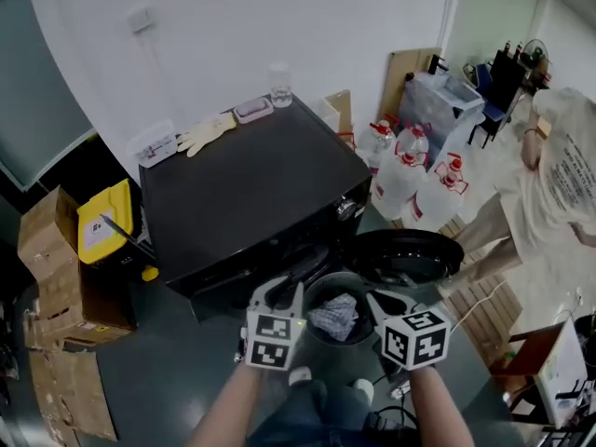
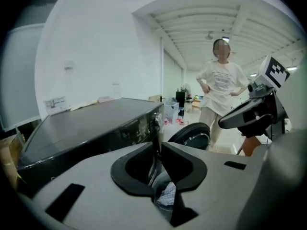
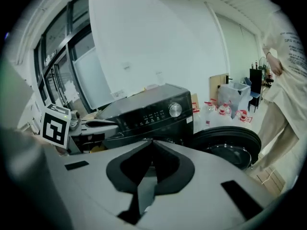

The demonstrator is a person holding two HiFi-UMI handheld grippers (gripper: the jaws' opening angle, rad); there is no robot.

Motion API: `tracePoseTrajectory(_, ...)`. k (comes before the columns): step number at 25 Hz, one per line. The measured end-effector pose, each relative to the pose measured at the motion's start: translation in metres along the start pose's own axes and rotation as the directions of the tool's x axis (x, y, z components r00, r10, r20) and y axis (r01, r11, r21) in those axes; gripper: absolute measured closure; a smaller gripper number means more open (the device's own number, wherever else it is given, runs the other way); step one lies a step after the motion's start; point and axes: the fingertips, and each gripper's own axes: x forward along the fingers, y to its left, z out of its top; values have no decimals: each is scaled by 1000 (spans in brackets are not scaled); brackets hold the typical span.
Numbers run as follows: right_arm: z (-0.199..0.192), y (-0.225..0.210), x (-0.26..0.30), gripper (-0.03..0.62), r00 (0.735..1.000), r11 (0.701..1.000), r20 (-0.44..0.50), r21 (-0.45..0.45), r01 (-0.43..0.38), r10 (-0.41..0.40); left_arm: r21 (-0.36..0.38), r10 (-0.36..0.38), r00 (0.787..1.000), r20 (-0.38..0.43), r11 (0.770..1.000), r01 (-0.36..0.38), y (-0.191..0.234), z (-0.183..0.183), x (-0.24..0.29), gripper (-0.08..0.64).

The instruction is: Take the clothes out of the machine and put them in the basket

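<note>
Cloth [image 1: 333, 317]: a checked, crumpled piece is seen lying in the basket [image 1: 337, 277], heaped near its middle and touched by neither gripper.
Basket: dark and round, set on the floor [image 1: 158, 389] just in front of the machine [image 1: 251, 184], beside its open door [image 1: 405, 254].
Drum: not looked into by any view; whether more clothes lie inside cannot be told.
Left gripper [image 2: 158, 145]: narrowed to a thin slit, with nothing between the jaws; held above the basket's left side.
Right gripper [image 3: 152, 142]: closed tip to tip, with nothing held; held above the basket's right side.
Handling: the cloth is judged light, soft and limp. It would be expected to sag and trail from whatever point is pinched, and no breakage is to be feared.
Slip: woven fabric is judged to be held well enough, though a single thin layer could be lost more easily than a fold.
Where to take hold: a raised fold or bunched ridge is best pinched, so that several layers are caught; flat edges are better avoided.
Risk: a trailing end could be snagged on the door or left hanging over the basket's rim.
</note>
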Motion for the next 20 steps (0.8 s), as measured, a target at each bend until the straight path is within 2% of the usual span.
tracePoseTrajectory(5, 30, 5, -26, 591, 997, 997, 70, -72, -25, 30, -56, 94, 993, 69, 994, -90, -2, 30, -20, 512)
tracePoseTrajectory(11, 62, -5, -67, 591, 979, 978, 180, -200, -60, 97, -79, 201, 967, 156, 979, -190, -15, 60, -50, 528)
tracePoseTrajectory(16, 82, -11, -95, 591, 958, 956, 245, -284, -78, 151, -70, 278, 930, 242, 960, -269, -31, 86, -83, 555)
tracePoseTrajectory(20, 90, -10, -120, 591, 938, 918, 279, -386, -87, 206, -39, 324, 883, 339, 943, -331, -54, 111, -112, 557)
